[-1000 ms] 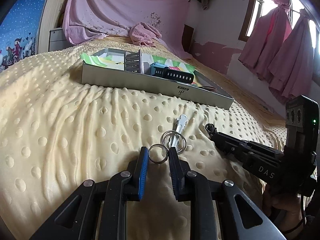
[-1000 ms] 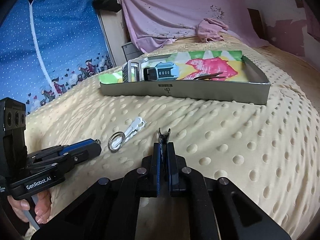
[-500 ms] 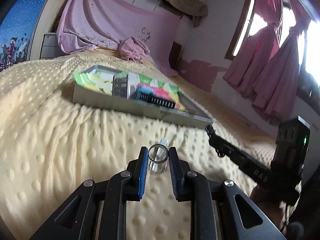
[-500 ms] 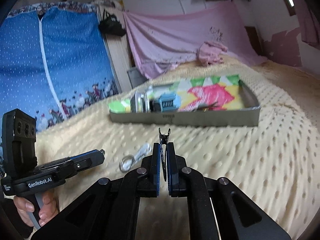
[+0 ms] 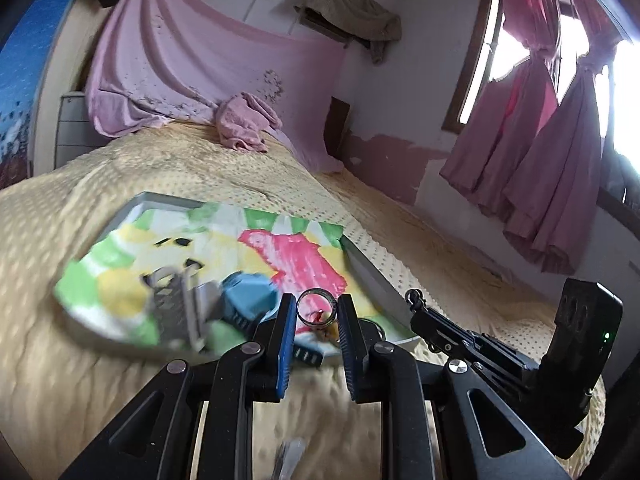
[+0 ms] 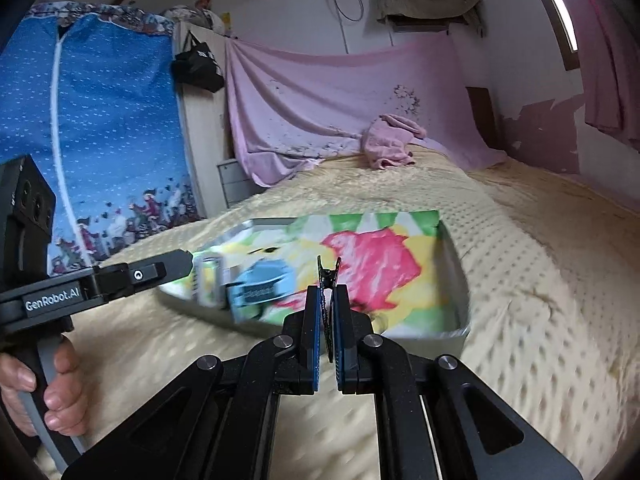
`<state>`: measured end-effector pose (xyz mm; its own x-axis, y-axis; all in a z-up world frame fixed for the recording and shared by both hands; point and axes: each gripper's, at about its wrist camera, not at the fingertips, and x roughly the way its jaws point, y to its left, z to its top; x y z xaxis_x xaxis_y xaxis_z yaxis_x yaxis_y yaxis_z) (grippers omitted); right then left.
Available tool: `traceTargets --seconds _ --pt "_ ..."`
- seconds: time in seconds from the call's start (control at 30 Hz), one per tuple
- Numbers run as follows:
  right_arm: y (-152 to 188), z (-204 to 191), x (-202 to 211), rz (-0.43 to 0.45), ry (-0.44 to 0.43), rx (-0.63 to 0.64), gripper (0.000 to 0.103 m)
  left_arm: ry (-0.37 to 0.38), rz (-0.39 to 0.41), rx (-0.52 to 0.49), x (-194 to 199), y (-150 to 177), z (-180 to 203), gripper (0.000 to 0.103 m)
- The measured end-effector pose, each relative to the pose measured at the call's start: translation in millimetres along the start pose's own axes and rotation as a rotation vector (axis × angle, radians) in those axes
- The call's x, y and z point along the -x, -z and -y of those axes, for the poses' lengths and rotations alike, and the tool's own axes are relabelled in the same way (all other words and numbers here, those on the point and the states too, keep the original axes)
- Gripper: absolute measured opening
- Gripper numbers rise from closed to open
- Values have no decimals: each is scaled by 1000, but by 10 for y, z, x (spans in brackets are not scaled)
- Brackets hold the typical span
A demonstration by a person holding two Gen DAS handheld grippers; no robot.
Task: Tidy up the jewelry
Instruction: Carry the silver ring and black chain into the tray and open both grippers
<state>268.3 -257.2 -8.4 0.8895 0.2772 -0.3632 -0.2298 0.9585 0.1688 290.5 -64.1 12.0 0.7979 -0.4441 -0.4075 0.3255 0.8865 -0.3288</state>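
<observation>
Gleaming silver ring [image 5: 317,306] stands upright between left tongs [image 5: 317,312].

matte black two-finger left gripper [image 5: 317,312] and right gripper [image 6: 327,300]: blue ribbed pads, silver pivot screws, triangular cut-outs; white "genrobot.ai" lettering, green indicator light on camera block.

Both wrist views look along their fingers [image 5: 285,332], sharing the somewhat blurred tray [image 6: 456,280].
</observation>
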Motion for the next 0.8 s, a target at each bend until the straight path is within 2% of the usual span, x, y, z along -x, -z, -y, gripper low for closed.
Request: traceTargets --seconds 0.3,0.53,0.8 --pt "-61 309 -467 -104 58 -52 6 -12 -191 42 -688 -59 -28 20" --pt "23 332 -673 -180 54 -69 6 -56 -262 21 -844 -95 50 20" --pt "86 345 -743 -204 68 -77 6 -55 -269 36 -839 -84 53 20"
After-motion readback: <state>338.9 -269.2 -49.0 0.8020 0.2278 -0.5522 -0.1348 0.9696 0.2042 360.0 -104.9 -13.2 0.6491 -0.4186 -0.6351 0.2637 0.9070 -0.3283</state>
